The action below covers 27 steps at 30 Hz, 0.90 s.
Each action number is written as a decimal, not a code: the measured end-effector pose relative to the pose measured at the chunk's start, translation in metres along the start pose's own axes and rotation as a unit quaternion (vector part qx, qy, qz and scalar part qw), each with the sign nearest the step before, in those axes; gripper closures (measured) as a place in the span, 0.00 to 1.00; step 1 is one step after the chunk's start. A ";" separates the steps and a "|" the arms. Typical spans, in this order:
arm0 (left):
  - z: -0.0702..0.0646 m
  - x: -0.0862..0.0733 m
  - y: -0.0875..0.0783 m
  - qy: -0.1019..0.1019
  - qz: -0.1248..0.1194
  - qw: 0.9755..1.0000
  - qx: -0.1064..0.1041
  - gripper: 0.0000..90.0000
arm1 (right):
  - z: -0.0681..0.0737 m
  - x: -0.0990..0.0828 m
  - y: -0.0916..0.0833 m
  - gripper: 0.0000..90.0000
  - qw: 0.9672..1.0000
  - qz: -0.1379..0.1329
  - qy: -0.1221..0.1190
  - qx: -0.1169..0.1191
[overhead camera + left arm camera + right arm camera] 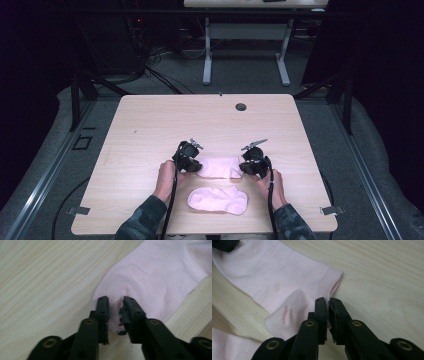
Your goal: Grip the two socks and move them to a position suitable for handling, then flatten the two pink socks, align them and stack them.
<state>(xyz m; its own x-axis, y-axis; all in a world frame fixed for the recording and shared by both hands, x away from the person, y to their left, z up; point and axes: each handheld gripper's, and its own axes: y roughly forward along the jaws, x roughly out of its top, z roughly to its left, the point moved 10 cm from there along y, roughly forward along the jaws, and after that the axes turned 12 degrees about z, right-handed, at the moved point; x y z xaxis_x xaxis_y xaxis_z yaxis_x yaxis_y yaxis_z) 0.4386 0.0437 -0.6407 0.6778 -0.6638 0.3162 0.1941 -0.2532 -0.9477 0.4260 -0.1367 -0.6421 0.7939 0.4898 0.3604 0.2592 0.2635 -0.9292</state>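
Socks: two pale pink ones lie on the light wooden table (150, 125), near the person's edge. The farther sock (220, 167) is stretched flat between the two grippers; the nearer sock (218, 200) lies loose just below it, apart from both tools.

Left gripper (188, 159): jaws closed down on the rounded toe end of the farther sock (150, 277), with a fold of pink fabric pinched between them in the left gripper view (116, 312). Clamped on the sock.

Right gripper (254, 162): jaws nearly together at the cuff corner of the same sock (282, 280), a thin edge of fabric caught in the gap, seen in the right gripper view (327, 312). Heel pocket puckers just beside the jaws. Clamped on the sock as well.

Judgement on step: both ends of the farther sock are gripped, sock resting on the table, not yet lifted. Likely pairing or stacking, so the held sock would be carried toward the nearer one.

Next move calls for: raising both hands together with even tension so the thin cuff edge does not slip out of the right jaws, then lowering the sock squarely over the nearer one, toe to toe and cuff to cuff.
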 end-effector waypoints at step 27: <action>0.006 -0.003 -0.005 -0.050 -0.023 0.998 0.000 0.56 | -0.004 0.003 -0.003 0.67 1.000 -0.016 -0.016 0.008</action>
<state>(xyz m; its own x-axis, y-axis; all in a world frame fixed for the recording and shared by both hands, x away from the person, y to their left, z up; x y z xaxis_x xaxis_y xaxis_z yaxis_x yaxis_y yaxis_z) 0.4404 0.0513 -0.6376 0.7356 -0.5777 0.3537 0.2264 -0.2824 -0.9322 0.4294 -0.1391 -0.6390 0.7675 0.5072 0.3919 0.2749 0.2919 -0.9161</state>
